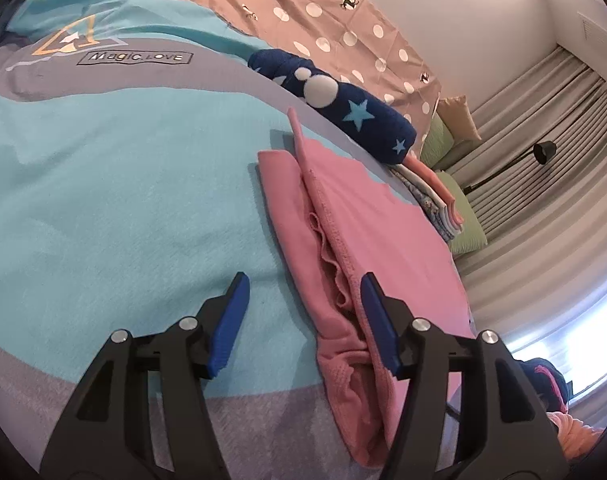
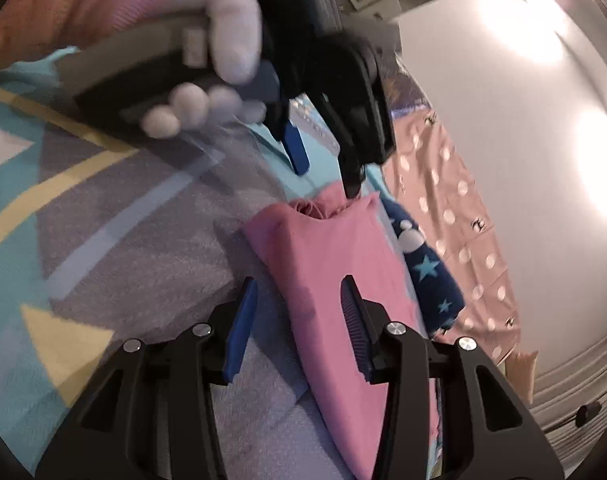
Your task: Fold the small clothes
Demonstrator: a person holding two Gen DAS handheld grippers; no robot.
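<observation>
A pink garment lies folded on the teal and grey bedspread, with a raised fold edge running down its middle. My left gripper is open and empty, its right finger over the garment's bunched left edge. In the right wrist view the pink garment lies ahead, and my right gripper is open and empty, jaws astride its near left edge. The left gripper, held by a white-gloved hand, hovers open over the garment's far end.
A rolled dark blue cloth with stars lies beyond the pink garment; it also shows in the right wrist view. A stack of folded clothes sits by it. A polka-dot pink sheet, green pillows, curtains and a black lamp stand behind.
</observation>
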